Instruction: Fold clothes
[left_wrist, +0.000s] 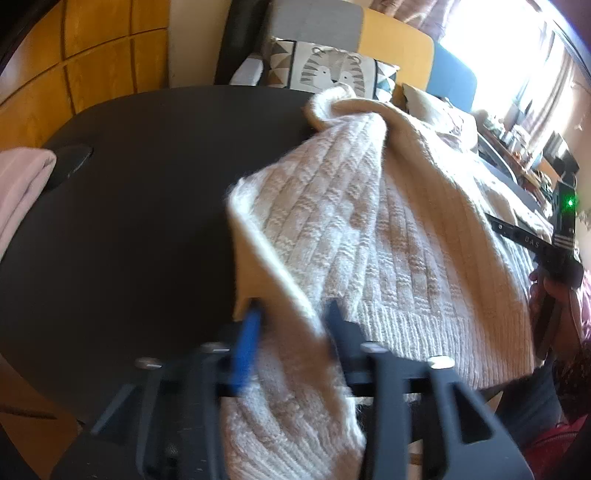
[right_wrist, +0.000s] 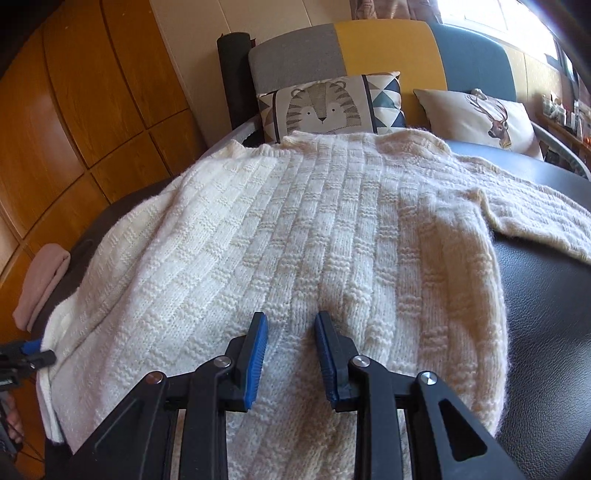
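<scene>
Cream knit sweater (right_wrist: 280, 236) spread across the dark desk (right_wrist: 546, 295), hem nearest the right gripper (right_wrist: 291, 354). Left gripper (left_wrist: 291, 314) pinching the sweater's side edge, lifted, probably to start a lengthwise fold. Right jaws spread, astride a ridge of hem, likely bracing it. Contact there unclear; left-view blurred; sleeve (right_wrist: 535, 210) cut off beyond the sweater.

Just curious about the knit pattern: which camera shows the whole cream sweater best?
The right wrist view: the sweater lies spread across the table, one sleeve out right. The left wrist view shows only a blurred, lifted side of it.
</scene>
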